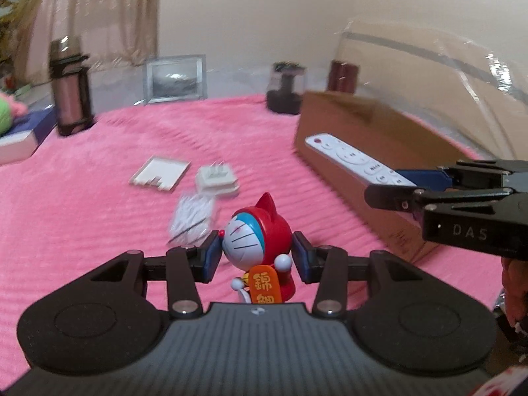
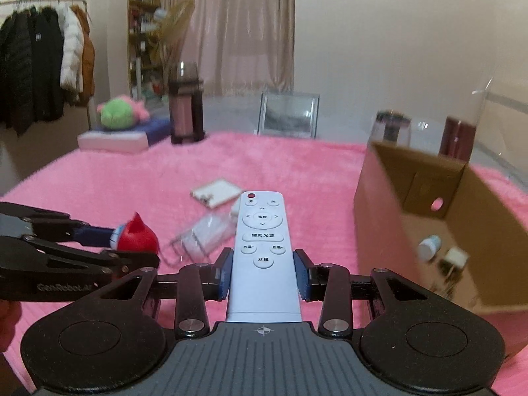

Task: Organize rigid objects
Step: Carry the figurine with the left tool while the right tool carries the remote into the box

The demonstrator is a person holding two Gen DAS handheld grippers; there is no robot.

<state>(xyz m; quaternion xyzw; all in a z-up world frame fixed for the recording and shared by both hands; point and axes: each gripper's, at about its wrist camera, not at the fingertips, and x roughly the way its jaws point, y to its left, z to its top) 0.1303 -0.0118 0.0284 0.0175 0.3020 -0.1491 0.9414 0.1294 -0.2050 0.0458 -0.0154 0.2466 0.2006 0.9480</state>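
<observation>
My left gripper (image 1: 256, 257) is shut on a small red-hooded blue cat figurine (image 1: 259, 231), held above the pink blanket; the figurine (image 2: 137, 239) also shows at the left of the right wrist view. My right gripper (image 2: 263, 270) is shut on a white remote control (image 2: 263, 241), its blue pads pressing both long sides. In the left wrist view the remote (image 1: 356, 161) hangs in front of the open cardboard box (image 1: 363, 151). Inside the box (image 2: 412, 204) lie a small white bottle (image 2: 429, 247) and another small item, blurred.
On the pink blanket (image 1: 99, 214) lie a flat white square piece (image 1: 160, 174), a white plug adapter (image 1: 216, 178) and a clear packet (image 2: 201, 234). At the far edge stand a tall flask (image 2: 184, 105), a framed picture (image 2: 288, 115) and dark jars (image 1: 284, 87).
</observation>
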